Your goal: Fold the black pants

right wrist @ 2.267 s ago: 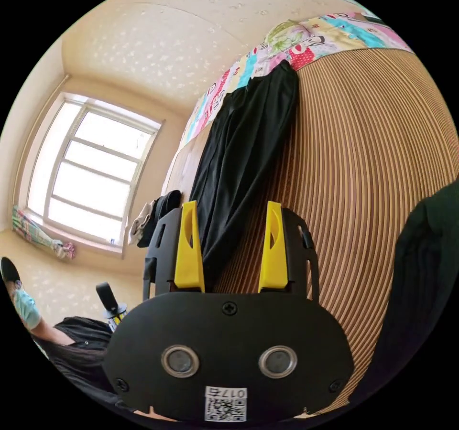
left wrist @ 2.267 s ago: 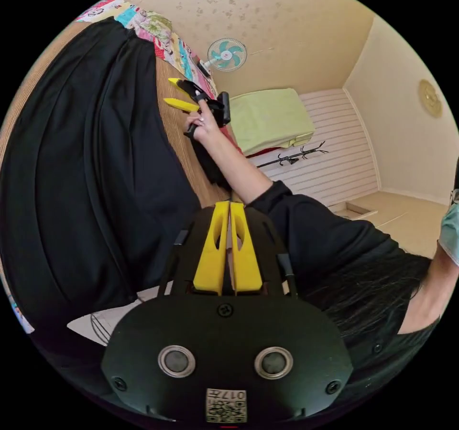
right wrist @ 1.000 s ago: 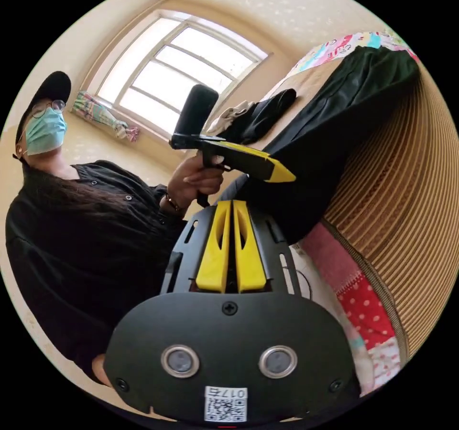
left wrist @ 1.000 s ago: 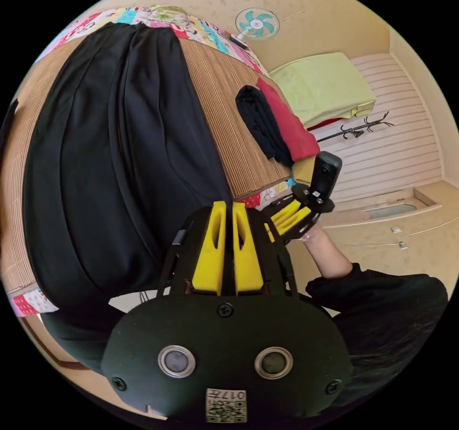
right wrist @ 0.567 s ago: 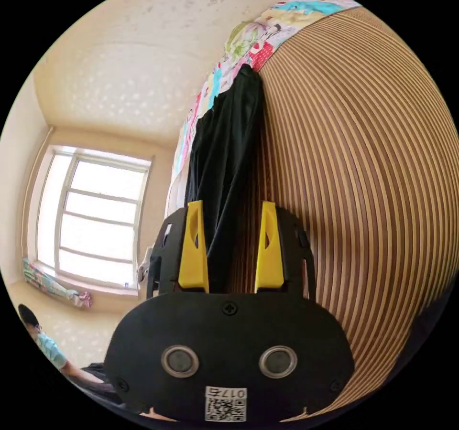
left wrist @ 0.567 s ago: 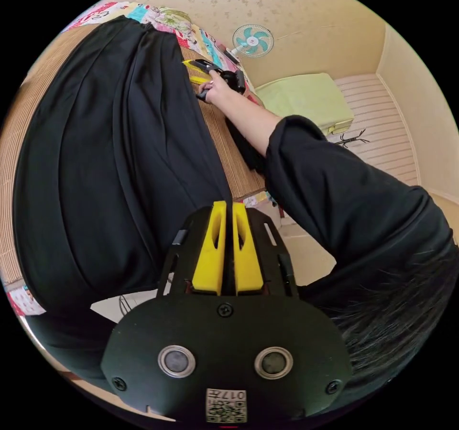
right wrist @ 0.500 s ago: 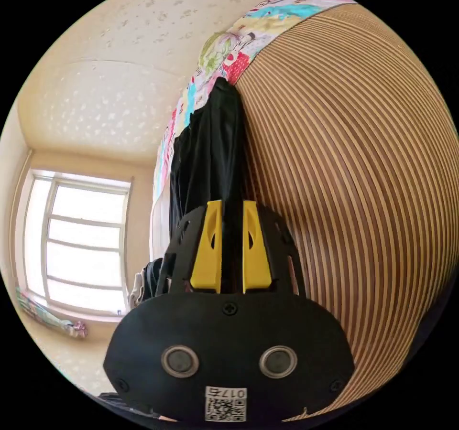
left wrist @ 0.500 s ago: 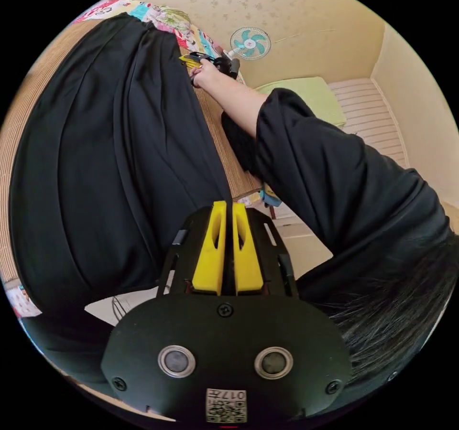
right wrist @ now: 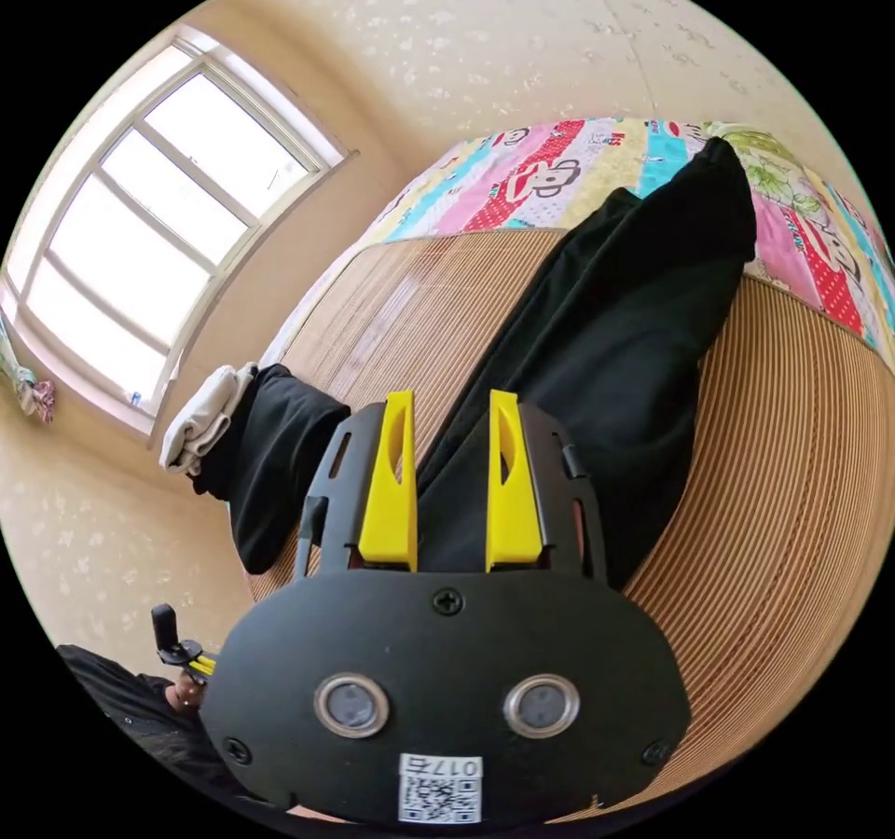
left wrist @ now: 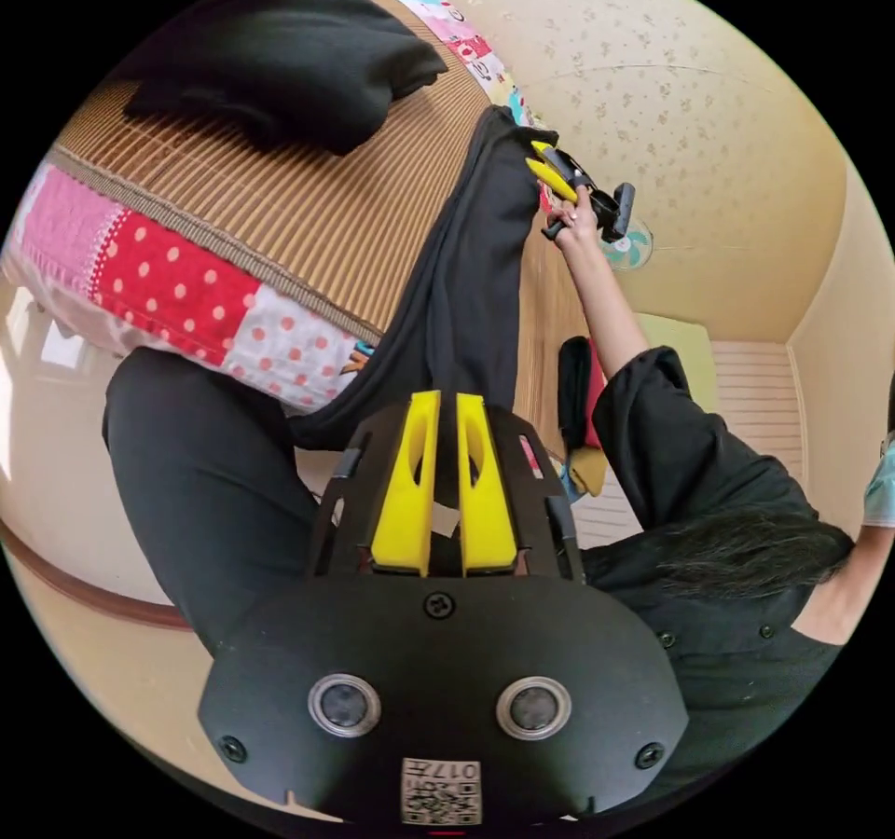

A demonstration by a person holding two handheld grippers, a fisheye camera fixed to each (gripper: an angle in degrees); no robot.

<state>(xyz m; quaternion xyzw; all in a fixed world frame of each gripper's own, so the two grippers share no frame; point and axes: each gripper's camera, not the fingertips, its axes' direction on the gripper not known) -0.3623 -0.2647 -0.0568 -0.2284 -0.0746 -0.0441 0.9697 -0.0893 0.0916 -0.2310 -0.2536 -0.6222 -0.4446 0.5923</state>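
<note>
**Pants stretched between your two grippers, end to end along the mat**

The black pants lie lengthwise on the ribbed bamboo mat that covers the bed, one end hanging over the near edge by the patchwork quilt. In the left gripper view, your left gripper sits at that near end, its yellow jaws close together with a slim gap and dark cloth running in between them; whether they truly pinch it you cannot tell from here. At the far end of the same long strip, your right gripper meets the cloth near the quilt's border. In the right gripper view, that gripper's jaws stand apart, the pants passing between them and on toward the colourful quilt. The garment's long axis runs straight from one hand to the other, so the fold likely turns on carrying one end along that line to meet the other. A second dark garment lies apart by the window side.
</note>
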